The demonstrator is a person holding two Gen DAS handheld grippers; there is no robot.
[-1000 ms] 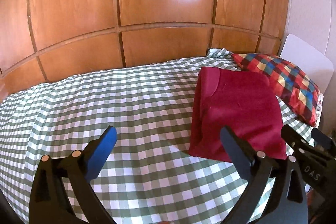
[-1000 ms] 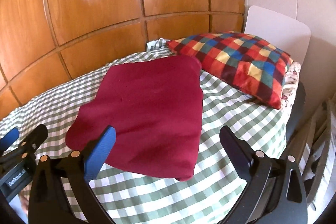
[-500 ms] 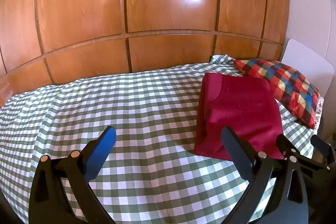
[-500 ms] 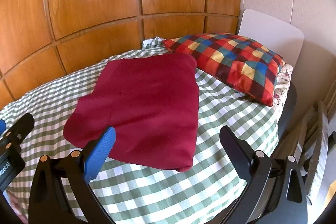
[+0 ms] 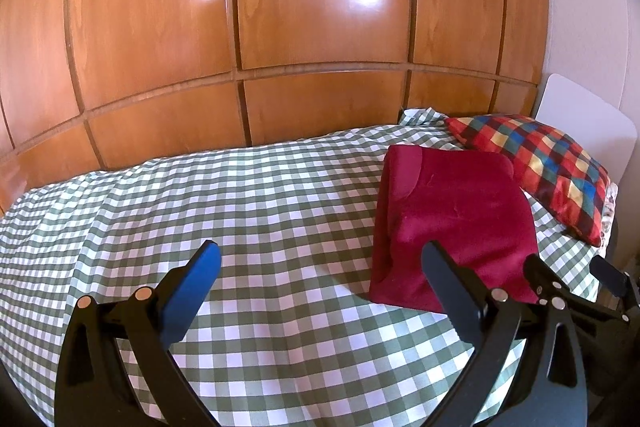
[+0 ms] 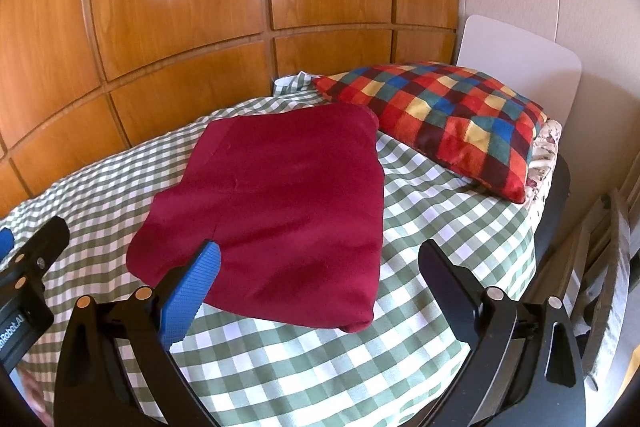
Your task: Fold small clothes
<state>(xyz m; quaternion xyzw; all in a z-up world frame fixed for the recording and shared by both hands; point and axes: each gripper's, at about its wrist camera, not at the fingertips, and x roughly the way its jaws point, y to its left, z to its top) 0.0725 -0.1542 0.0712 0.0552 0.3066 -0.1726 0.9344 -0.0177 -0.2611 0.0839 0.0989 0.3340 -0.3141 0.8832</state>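
In the left wrist view, the left gripper (image 5: 320, 263) is hovering over the green checked bedspread (image 5: 240, 211) with its fingers spread wide and nothing between them, while the dark red garment (image 5: 452, 227) is lying flat on the right side of the bed, already doubled over into a rough rectangle, its far right corner just beside the multicoloured checked pillow (image 5: 536, 163). The other gripper's fingers are showing at the right edge, near the garment's near edge. In the right wrist view, the right gripper (image 6: 320, 263) is likewise hanging wide open and empty above the garment's (image 6: 280, 195) near edge, the blue-padded finger (image 6: 192, 295) overlapping the cloth in the picture, though whether it is touching cannot be told. The cloth is looking soft, light and limp, probably a fleece-like knit that is going to sag and drag on the spread rather than slide, so the near corners, one for each gripper, are seeming the best places to pinch through all layers.
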